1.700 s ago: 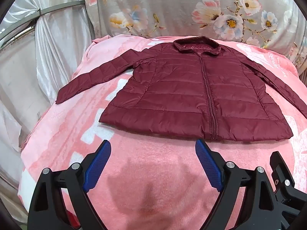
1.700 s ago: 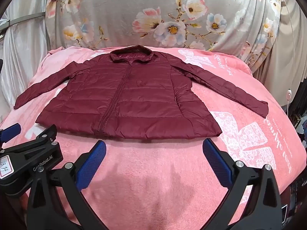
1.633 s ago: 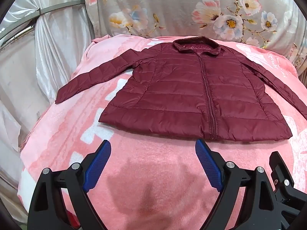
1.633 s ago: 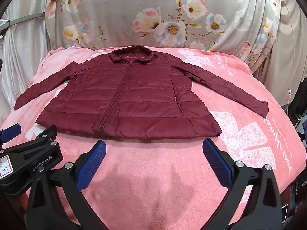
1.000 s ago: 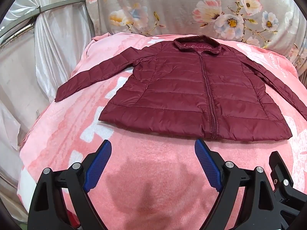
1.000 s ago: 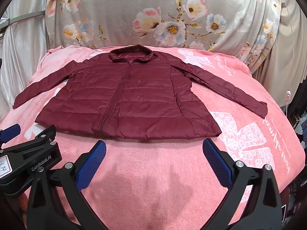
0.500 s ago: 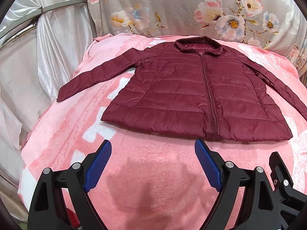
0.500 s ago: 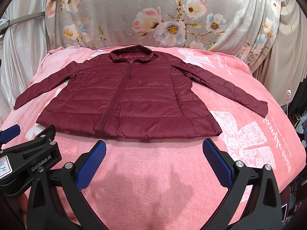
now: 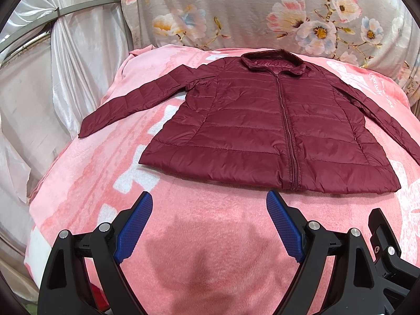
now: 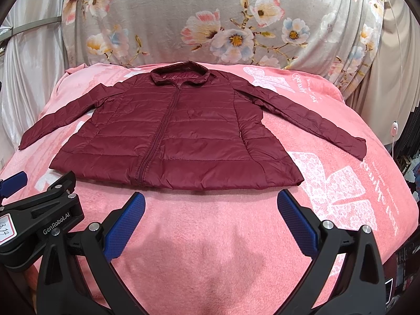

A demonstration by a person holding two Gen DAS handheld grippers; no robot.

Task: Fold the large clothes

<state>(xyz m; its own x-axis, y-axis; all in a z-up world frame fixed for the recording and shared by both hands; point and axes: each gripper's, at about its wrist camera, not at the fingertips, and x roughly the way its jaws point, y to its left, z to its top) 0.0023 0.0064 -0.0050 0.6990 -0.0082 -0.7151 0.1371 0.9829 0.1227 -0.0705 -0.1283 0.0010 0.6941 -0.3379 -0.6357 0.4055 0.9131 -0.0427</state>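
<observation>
Jacket [image 9: 265,131] lies flat on the pink blanket [image 9: 204,236], zipped, front up, collar at 12 o'clock, hem toward the grippers. One sleeve runs out to 9 o'clock, the other to 3 o'clock, both angled down. Left gripper [image 9: 208,225] hovers over bare blanket just short of the hem, jaws wide apart, nothing in them. Right gripper [image 10: 211,225] likewise: spread, empty, clear of the jacket. Floral curtain [image 10: 223,18] behind at 12.
</observation>
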